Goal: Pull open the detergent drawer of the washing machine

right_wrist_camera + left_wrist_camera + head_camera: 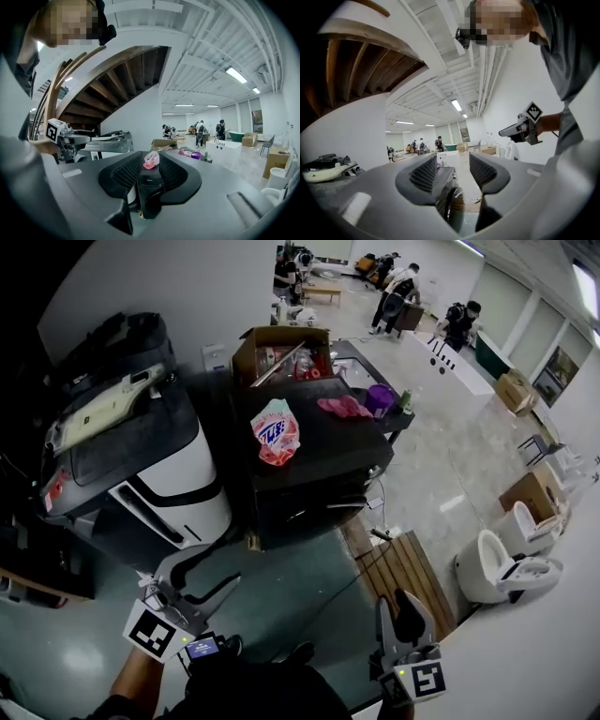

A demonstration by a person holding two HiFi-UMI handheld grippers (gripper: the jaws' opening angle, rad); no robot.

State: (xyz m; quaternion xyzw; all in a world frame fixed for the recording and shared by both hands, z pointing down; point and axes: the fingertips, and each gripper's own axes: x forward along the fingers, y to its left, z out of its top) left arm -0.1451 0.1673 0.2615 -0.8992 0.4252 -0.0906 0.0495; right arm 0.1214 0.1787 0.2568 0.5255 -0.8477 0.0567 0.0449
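The black washing machine (314,460) stands at mid-room with a pink-and-white detergent bag (277,431) on its lid. Its front is dark in the head view, and I cannot pick out the detergent drawer. My left gripper (220,564) is open in the air, well short of the machine. In the left gripper view the left gripper (452,171) frames the machine's round door (451,202) far off between its jaws. My right gripper (396,602) is also open and holds nothing. The right gripper view shows the right gripper (150,176) aimed at the machine's corner (149,183) and the bag (151,160).
A second machine with a white front (173,479) stands left of the black one. Behind it are a cardboard box (281,351), a pink cloth (343,407) and a purple bucket (380,397). A wooden pallet (403,573) and a white toilet (495,568) lie to the right. People work at the far end.
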